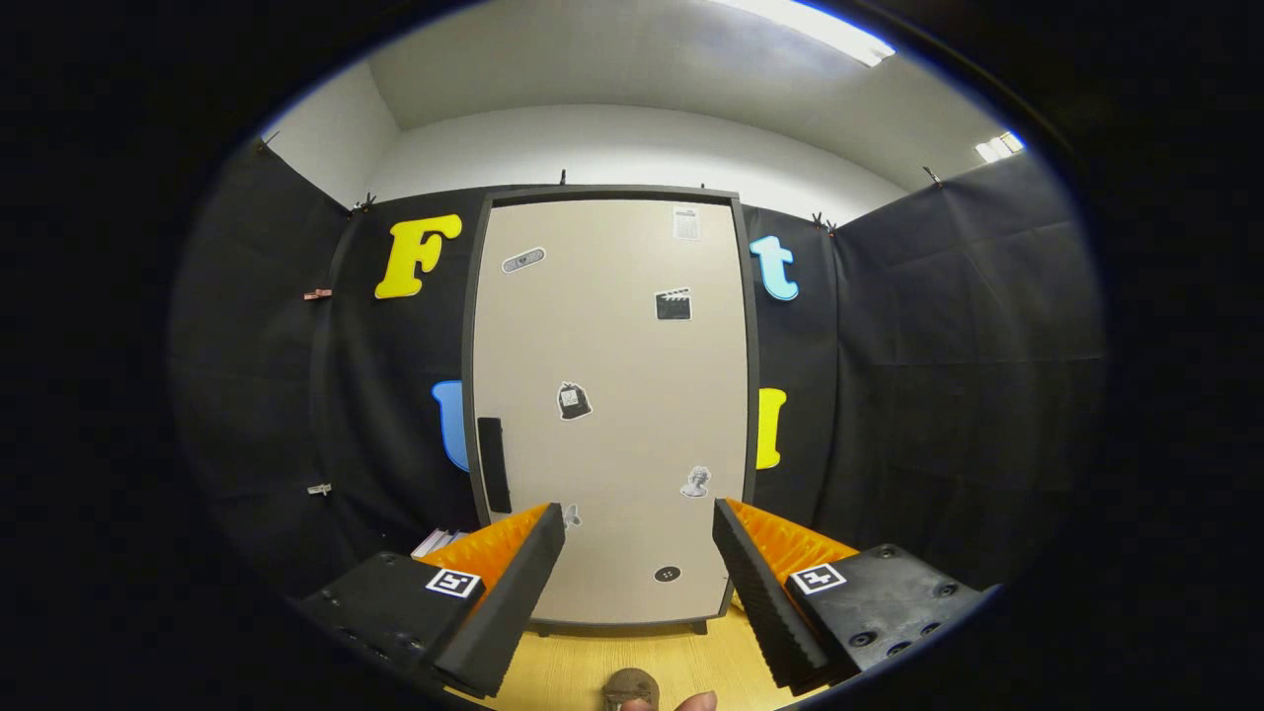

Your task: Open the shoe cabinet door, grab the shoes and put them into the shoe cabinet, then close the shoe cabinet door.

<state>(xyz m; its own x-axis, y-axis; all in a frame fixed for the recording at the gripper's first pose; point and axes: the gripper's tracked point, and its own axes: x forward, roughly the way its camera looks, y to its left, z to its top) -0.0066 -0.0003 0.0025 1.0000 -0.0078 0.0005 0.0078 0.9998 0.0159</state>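
A tall beige shoe cabinet door point(612, 395) in a dark frame stands straight ahead, shut, with several small stickers on it. Its black handle point(493, 463) runs vertically along the door's left edge, just above my left finger. My gripper point(639, 523) is open, with nothing between its fingers, and it stays some way back from the door. On the wooden floor point(583, 667) between the fingers, close to me, lies a brown rounded thing point(630, 687), possibly a shoe's toe; a fingertip of a person's hand point(697, 702) shows beside it.
Black cloth walls flank the cabinet on both sides. A stack of flat light things point(440, 540), perhaps books or papers, lies low beside the cabinet's left side. The cabinet stands on short feet on the wooden floor.
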